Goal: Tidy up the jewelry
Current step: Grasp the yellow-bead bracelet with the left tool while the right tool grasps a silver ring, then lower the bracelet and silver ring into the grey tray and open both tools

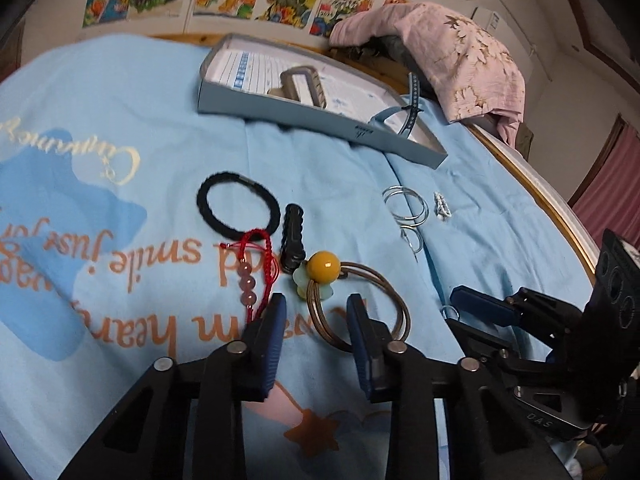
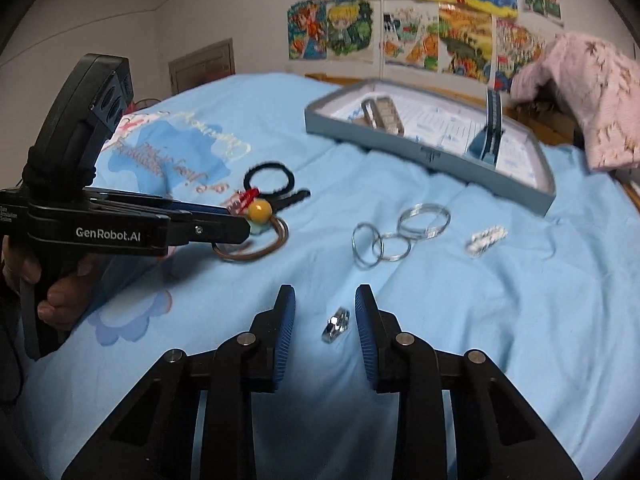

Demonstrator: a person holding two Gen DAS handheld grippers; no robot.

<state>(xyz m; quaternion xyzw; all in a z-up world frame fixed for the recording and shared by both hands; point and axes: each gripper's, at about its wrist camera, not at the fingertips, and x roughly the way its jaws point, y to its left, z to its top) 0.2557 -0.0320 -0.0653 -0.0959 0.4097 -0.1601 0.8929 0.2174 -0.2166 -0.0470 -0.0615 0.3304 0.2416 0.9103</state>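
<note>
Jewelry lies scattered on a light blue cloth (image 1: 340, 184). My left gripper (image 1: 316, 304) is open, its jaws either side of a brown hair loop with a yellow bead (image 1: 324, 266). A red cord bracelet (image 1: 256, 268), a black hair tie (image 1: 236, 210) and a black clip (image 1: 292, 236) lie just beyond. My right gripper (image 2: 325, 298) is open with a small silver ring (image 2: 336, 325) on the cloth between its fingers. Silver hoops (image 2: 400, 232) and a white clip (image 2: 486, 240) lie further off. A grey-blue box (image 2: 432, 156) holds a watch band (image 2: 384, 114) and a blue strap (image 2: 490, 128).
A pink floral cloth (image 1: 452, 52) is heaped behind the box at the back right. The table's wooden rim (image 1: 532, 188) curves along the right. Colourful drawings (image 2: 420, 16) hang on the wall. The right gripper's body (image 1: 560, 320) sits low on the right in the left wrist view.
</note>
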